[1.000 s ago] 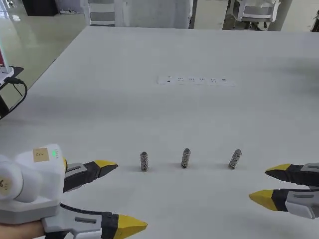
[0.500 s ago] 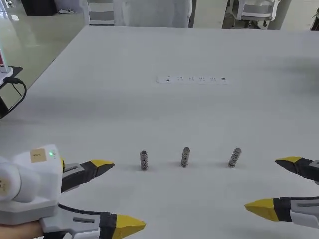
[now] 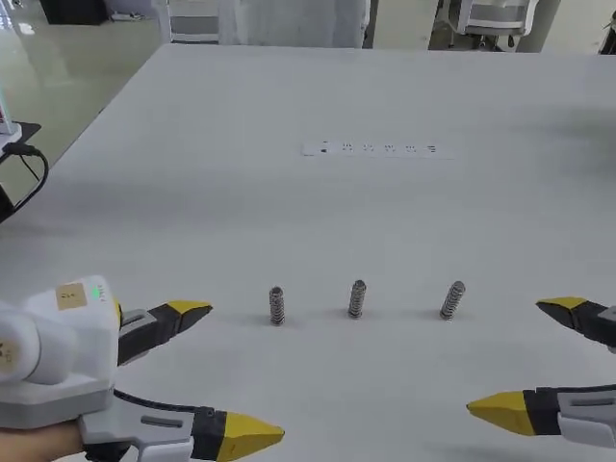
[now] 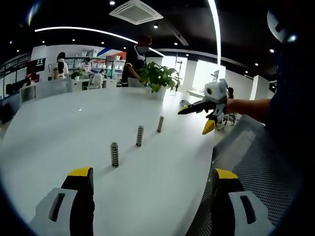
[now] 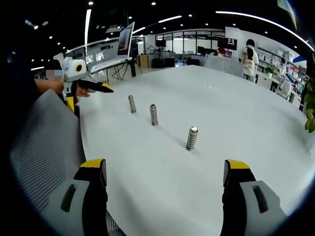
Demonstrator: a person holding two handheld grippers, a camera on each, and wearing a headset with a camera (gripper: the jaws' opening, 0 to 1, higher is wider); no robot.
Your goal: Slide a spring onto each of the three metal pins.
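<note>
Three metal pins stand in a row on the white table (image 3: 318,212), each with a spring around it: left pin (image 3: 277,306), middle pin (image 3: 357,299), right pin (image 3: 453,300). They also appear in the left gripper view as pins (image 4: 114,154), (image 4: 140,135), (image 4: 160,124), and in the right gripper view as pins (image 5: 192,138), (image 5: 153,114), (image 5: 132,103). My left gripper (image 3: 221,371) is open at the table's near left, holding nothing. My right gripper (image 3: 525,356) is open at the near right, also holding nothing.
A flat white power strip (image 3: 375,149) is set into the table farther back. Office chairs (image 3: 491,19) stand beyond the far edge. A black cable (image 3: 29,178) hangs off the left side. A mesh chair seat (image 5: 44,147) lies near the table's near edge.
My right gripper has opened wider and drawn slightly to the right. The left gripper has shifted a little left. The pins and springs have not moved.
</note>
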